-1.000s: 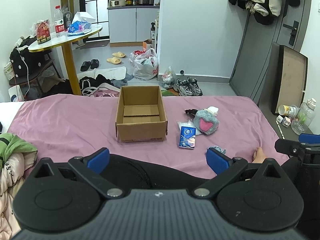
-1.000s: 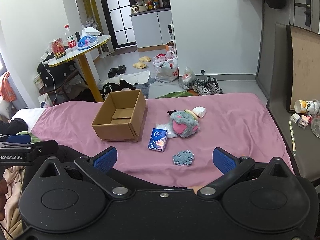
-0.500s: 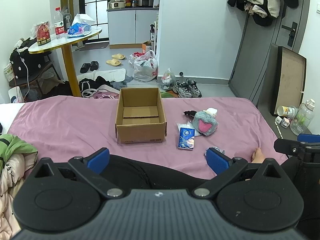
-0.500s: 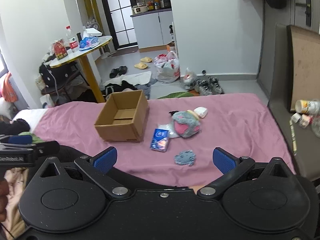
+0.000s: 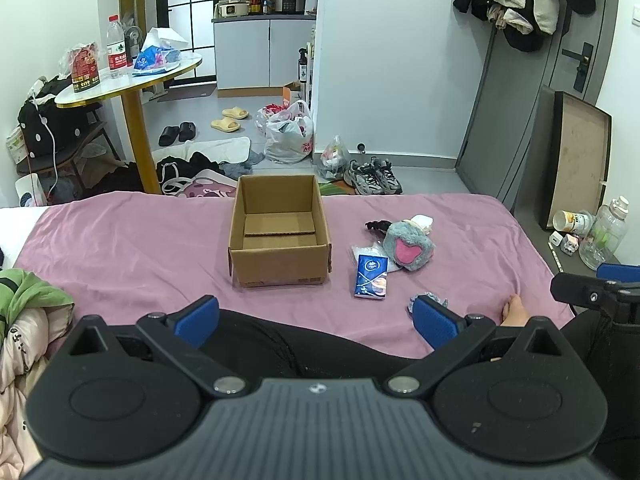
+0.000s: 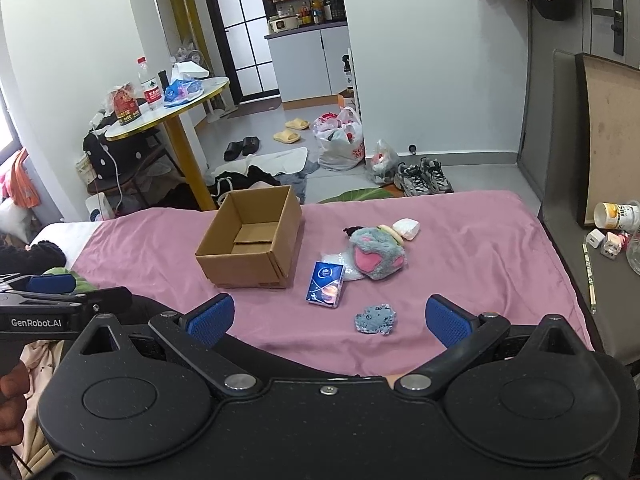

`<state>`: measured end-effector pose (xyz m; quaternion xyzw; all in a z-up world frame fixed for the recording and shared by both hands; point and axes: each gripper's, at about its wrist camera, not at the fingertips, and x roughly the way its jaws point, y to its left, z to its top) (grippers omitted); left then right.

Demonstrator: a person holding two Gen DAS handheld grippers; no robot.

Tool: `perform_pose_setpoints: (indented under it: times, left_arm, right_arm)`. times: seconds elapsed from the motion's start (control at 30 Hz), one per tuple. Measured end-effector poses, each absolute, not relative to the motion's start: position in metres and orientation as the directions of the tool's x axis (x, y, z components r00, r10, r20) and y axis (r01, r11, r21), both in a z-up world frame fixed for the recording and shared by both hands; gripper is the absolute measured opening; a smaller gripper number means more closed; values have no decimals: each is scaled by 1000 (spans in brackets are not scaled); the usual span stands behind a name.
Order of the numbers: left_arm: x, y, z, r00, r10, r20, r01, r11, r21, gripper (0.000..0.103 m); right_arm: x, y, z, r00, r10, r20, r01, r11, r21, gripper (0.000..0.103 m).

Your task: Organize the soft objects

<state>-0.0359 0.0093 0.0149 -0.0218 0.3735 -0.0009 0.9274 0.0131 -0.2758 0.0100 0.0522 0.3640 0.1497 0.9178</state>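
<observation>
On a pink bedsheet [image 6: 460, 248]: one open cardboard box [image 6: 250, 240], plain brown, rectangular, flaps folded flat inside, nothing in it. To its right, a loose cluster of soft things. One grey furry plush [image 6: 376, 254], rounded, with a pink heart-shaped patch facing the near side. Touching its far side, one small white cushiony pack [image 6: 407, 228] and one black piece [image 6: 352, 231], too small to tell more. Just left of the plush, one blue tissue pack [image 6: 325, 283], flat and glossy, lying partly on one crinkled clear plastic packet [image 6: 340, 260]. Nearest of all, apart from the cluster, one small grey-blue knitted piece [image 6: 375, 319], flat, with a frayed edge.

Left gripper [image 5: 316, 316]: wide apart, nothing between the two blue ribbed pads, hovering at the near edge over black-clothed legs [image 5: 260, 344]. Right gripper [image 6: 328, 316]: likewise spread wide and empty, with the knitted piece seen in the gap between its fingers, on the sheet beyond them.

Beyond the bed: one round white table [image 5: 132, 80] on a yellow post, two pairs of slippers, one pair of grey sneakers [image 5: 374, 176] on the floor.
</observation>
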Motion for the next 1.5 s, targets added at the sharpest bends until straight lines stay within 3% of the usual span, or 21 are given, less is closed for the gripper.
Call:
perform_pose_setpoints:
  times: [0.5,1.07,1.5]
  left_arm:
    - [-23,9,9,709,-27,-705,-5,999,-44,102]
    - [23,3,-20,692,-28,-721,-41,996,-78,102]
    - [67,-6,-45,667,-46,-744,-53,993,-109,100]
  right_arm:
    - [20,-278,7,698,304,-648,-223,953,208,103]
    - [68,-285,-43,606,313,-731,-167,949,268,103]
    - [112,-299,-80,533,394,-749,-111,910,399,103]
